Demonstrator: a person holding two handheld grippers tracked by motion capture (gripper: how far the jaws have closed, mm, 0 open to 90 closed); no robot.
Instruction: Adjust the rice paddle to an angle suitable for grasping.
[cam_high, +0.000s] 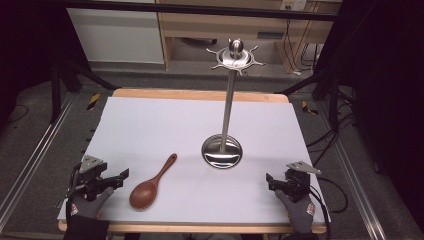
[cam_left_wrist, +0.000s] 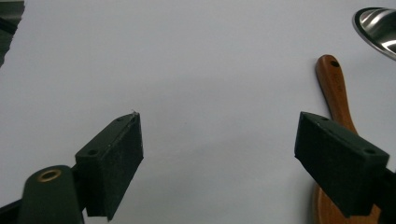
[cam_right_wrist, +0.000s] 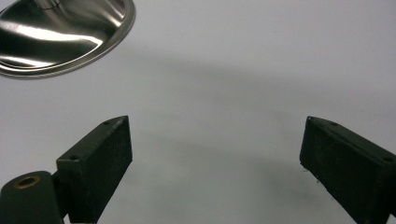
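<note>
Two hand-held tongs, built of matte black parts, each carry a grey three-cornered plate on top: the left tongs (cam_high: 118, 178) and the right tongs (cam_high: 270, 181). The person's left hand (cam_high: 89, 204) and right hand (cam_high: 299, 206) wear grey knit gloves with a red-and-white mark near the cuff, over dark sleeves. A black cable trails from each tool. In the gripper views the jaws are thick black blocks with rough, dull faces and small round screw holes, and a brass-ringed hole sits in the mount at lower left.
</note>
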